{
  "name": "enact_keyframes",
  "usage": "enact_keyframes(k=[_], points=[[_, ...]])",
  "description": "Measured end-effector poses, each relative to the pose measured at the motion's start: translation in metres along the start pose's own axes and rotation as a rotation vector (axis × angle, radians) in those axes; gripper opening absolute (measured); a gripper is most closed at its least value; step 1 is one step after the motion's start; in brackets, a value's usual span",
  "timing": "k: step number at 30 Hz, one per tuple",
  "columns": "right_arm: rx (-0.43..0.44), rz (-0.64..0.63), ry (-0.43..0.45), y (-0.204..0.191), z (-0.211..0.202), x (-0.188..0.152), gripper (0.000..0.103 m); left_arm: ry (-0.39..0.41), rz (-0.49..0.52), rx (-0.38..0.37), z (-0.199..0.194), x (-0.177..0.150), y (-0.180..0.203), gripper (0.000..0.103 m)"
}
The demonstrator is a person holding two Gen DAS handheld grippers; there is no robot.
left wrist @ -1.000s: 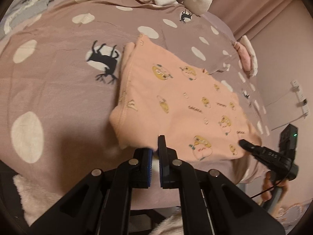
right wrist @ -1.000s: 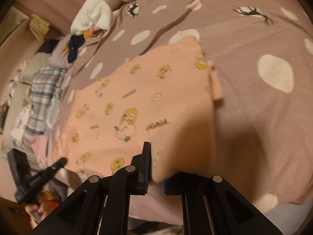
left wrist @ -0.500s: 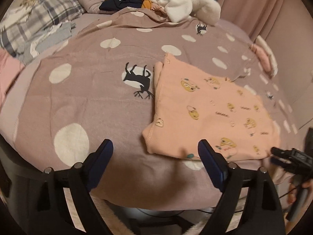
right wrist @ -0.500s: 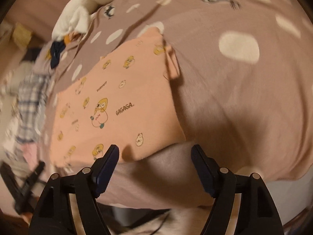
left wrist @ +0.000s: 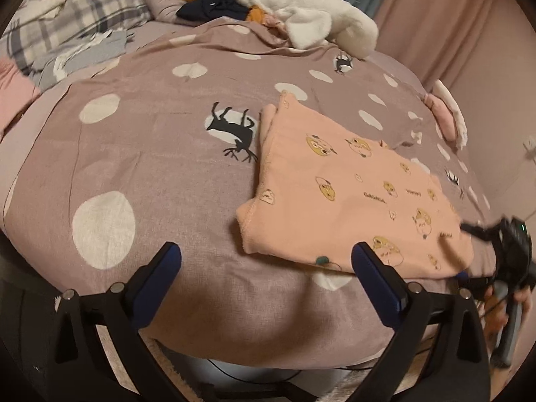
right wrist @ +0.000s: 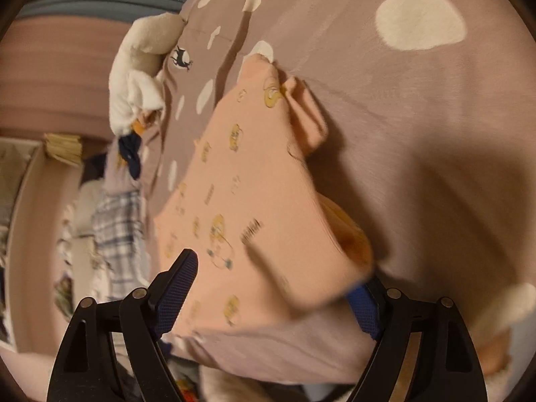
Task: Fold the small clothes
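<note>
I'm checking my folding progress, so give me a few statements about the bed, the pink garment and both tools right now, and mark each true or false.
1. The left tool is open and holds nothing. True.
2. The peach garment lies on a dotted mauve bedcover. True.
3. The right tool is shut tight on the garment. False: its jaws stand wide apart, with a lifted corner of the garment between them.
4. The garment is plain, with no print. False: it carries small yellow cartoon figures and lettering.
5. A white fluffy item lies at the far end of the bed. True.
</note>
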State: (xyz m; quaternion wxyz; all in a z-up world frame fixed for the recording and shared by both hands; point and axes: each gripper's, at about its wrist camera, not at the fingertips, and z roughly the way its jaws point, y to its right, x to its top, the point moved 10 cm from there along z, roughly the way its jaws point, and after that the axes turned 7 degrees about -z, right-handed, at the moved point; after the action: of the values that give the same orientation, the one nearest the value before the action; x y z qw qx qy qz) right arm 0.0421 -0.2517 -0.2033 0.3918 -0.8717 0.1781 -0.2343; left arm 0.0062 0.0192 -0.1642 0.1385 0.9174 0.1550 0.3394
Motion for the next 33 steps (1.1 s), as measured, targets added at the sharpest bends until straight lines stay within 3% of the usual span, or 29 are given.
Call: enact_keyframes(k=[6,8,10,12,17,23,33], points=[[0.03,0.042,0.034,-0.005,0.009,0.007,0.084,-0.042,-0.048,-0.101,0.0,-0.006,0.005,0.102],[0.011,0.024,0.052,-0.007,0.009,0.008,0.077,-0.031,-0.049,-0.087,-0.002,-0.004,0.001,0.102],[-0.046,0.006,0.053,-0.003,0.01,0.012,0.037,0.002,-0.031,-0.05,-0.007,0.0,-0.004,0.102],[-0.098,-0.006,0.054,-0.003,0.012,0.012,0.022,0.018,-0.016,-0.03,-0.01,0.002,-0.009,0.102],[-0.19,-0.207,0.133,-0.046,0.003,0.017,0.017,0.018,-0.061,-0.03,-0.014,0.006,-0.025,0.102],[-0.163,-0.44,0.145,-0.129,0.01,0.013,0.014,0.034,-0.123,-0.026,-0.023,0.012,-0.043,0.102],[-0.072,-0.636,0.025,-0.191,0.063,-0.032,0.014,0.057,-0.125,-0.009,-0.033,0.014,-0.055,0.102]])
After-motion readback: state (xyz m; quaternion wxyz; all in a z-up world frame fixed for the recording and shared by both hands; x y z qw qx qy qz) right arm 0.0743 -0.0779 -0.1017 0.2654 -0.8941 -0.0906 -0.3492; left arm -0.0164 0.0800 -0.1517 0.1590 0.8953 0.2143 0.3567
